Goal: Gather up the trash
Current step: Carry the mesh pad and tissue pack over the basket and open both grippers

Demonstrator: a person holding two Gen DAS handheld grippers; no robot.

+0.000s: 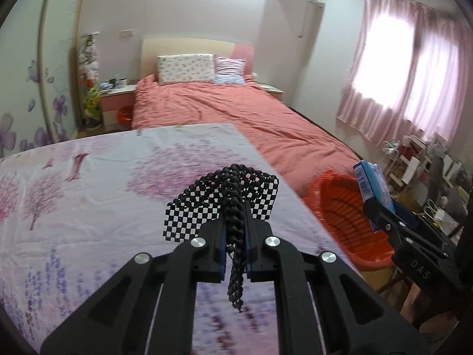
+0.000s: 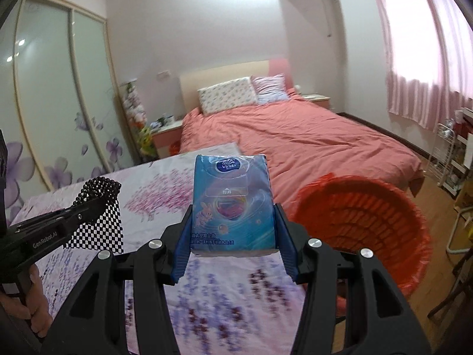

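— Looking through the left wrist camera, what do the left tongs (image 1: pixel 235 207) have?
— They are clamped on a black mesh piece (image 1: pixel 224 204), bunched between the pads, with one strand hanging toward six o'clock. Below lies a tabletop (image 1: pixel 88 183) under a floral cloth. At three o'clock sits the red bin (image 1: pixel 346 213), and the right tongs (image 1: pixel 375 207) cross in front of it carrying a blue tissue pack (image 1: pixel 366 183).
— And the right wrist camera?
— There the right tongs (image 2: pixel 233 230) grip the tissue pack (image 2: pixel 233 201) by its two sides, upright, label facing the lens. The red bin (image 2: pixel 363 216) is at three o'clock, just beside the tabletop (image 2: pixel 153 195). At nine o'clock the left tongs (image 2: pixel 97 204) show side-on with the mesh piece (image 2: pixel 100 222) draping from them.
— Is anything in the bin?
— Probably only its red liner; the inside is blurred. A bed (image 2: pixel 295 136) stands at twelve o'clock.
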